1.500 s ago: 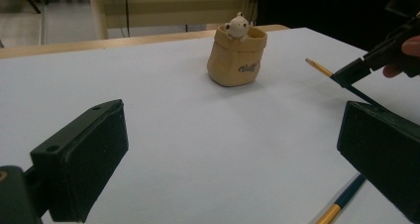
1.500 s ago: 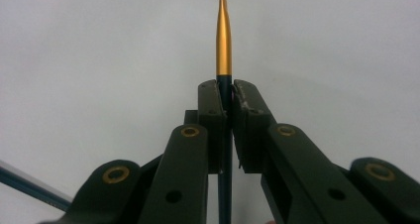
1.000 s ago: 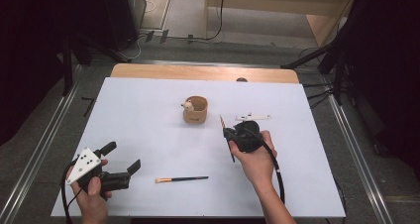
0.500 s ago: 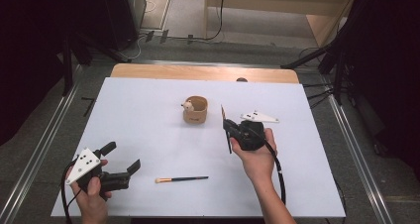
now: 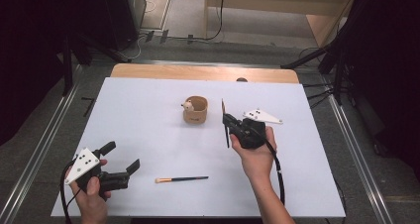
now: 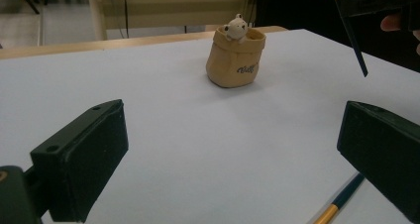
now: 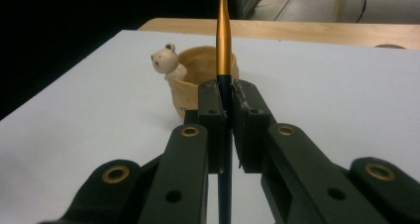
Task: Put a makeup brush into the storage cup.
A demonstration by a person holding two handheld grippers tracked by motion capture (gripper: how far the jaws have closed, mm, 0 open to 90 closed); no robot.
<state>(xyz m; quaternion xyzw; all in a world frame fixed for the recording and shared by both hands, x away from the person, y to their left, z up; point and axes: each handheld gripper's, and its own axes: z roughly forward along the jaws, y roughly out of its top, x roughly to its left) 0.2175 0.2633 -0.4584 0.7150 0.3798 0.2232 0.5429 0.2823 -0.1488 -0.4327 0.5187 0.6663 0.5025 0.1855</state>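
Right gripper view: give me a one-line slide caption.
Right gripper clamps a brush upright, lined up with the bear-trimmed tan pot just beyond on the white table.

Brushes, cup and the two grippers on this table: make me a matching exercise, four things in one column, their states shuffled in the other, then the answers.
Things:
1. right gripper
2. left gripper
3. bear cup
4. brush on the table

States:
A. lying flat on the white table, untouched
B. fingers wide apart, nothing between them
C. standing upright mid-table
D. clamped on a second, upright brush

Pairs: 1-D, 2-B, 3-C, 4-A
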